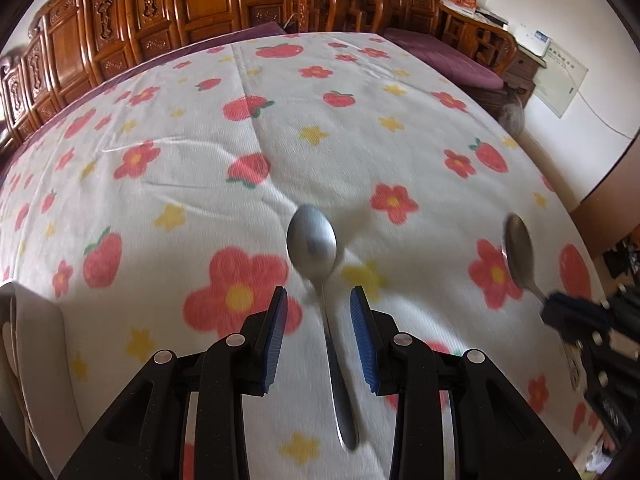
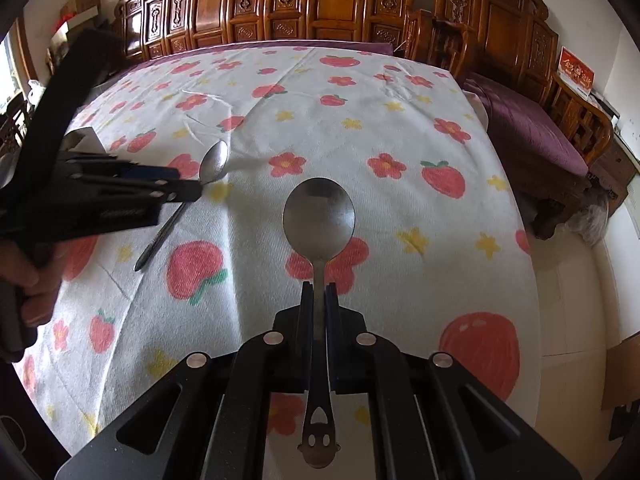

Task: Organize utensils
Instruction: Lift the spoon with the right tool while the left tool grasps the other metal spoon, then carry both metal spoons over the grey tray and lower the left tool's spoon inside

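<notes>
A plain steel spoon (image 1: 312,240) lies on the flowered tablecloth (image 1: 200,140), bowl away from me, its handle running back between the fingers of my left gripper (image 1: 319,292). The blue pads stand apart from the handle on both sides, so that gripper is open. From the right wrist view the same spoon (image 2: 214,164) pokes out under the left gripper (image 2: 190,184). My right gripper (image 2: 319,286) is shut on the neck of a second spoon (image 2: 319,212), whose handle end has a smiley cut-out. It hangs above the cloth, and this held spoon (image 1: 519,248) also shows at the right with the right gripper (image 1: 554,306).
Carved wooden cabinets (image 1: 200,0) and chairs line the far side of the table. A purple-cushioned bench (image 2: 532,136) stands to the right, past the table's edge (image 2: 530,280). A person's hand (image 2: 28,276) grips the left tool.
</notes>
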`<state>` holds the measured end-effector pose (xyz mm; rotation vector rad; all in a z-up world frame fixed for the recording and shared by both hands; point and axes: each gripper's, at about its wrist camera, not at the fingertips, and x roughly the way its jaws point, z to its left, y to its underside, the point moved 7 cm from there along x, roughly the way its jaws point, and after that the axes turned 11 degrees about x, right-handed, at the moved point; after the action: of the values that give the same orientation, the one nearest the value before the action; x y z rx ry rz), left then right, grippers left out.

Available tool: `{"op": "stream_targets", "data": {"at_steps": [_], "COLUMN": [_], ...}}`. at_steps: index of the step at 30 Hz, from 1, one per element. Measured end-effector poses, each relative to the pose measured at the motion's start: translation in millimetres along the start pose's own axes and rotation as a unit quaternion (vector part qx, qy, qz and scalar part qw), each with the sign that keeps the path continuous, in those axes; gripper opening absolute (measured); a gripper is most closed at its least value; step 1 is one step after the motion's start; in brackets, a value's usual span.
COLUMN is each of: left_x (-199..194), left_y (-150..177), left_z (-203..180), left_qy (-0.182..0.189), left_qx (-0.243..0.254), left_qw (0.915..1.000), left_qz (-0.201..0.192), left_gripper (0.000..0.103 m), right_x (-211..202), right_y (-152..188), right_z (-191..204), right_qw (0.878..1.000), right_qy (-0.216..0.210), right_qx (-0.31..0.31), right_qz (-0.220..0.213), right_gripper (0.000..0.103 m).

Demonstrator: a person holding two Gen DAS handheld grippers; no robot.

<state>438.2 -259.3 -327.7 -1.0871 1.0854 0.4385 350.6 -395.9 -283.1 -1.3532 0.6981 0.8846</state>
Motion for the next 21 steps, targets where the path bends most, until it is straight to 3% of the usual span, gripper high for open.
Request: {"op": "stream_targets", "data": {"at_steps": [7, 9, 12, 21], "left_x": [17, 17, 15, -46], "left_y": [-21, -23, -20, -10], "left_z": [4, 5, 5, 3], "left_qy": [-0.031, -0.03, -0.026, -0.031], "left_qx": [0.003, 0.001, 0.005, 0.032], "left_qw": [0.9995, 0.9995, 0.9996, 0.9979], "left_qz": [-0.004, -0.006, -0.002, -0.048], "left_gripper": [0.037, 0.027, 0.027, 0.026], "right_x": [1, 0, -2, -25], "right_y": [6, 7, 9, 3], "right_z": [-3, -3, 1, 29], "right_qw": [1.0, 1.0, 1.0, 1.0], "right_qy": [-0.003, -0.003, -0.004, -0.01], "right_qx": [0.004, 0.004, 0.003, -0.006], "right_qz": [0.004, 0.004, 0.003, -0.018], "right_gripper": [0.007, 0.007, 0.007, 0.007]}}
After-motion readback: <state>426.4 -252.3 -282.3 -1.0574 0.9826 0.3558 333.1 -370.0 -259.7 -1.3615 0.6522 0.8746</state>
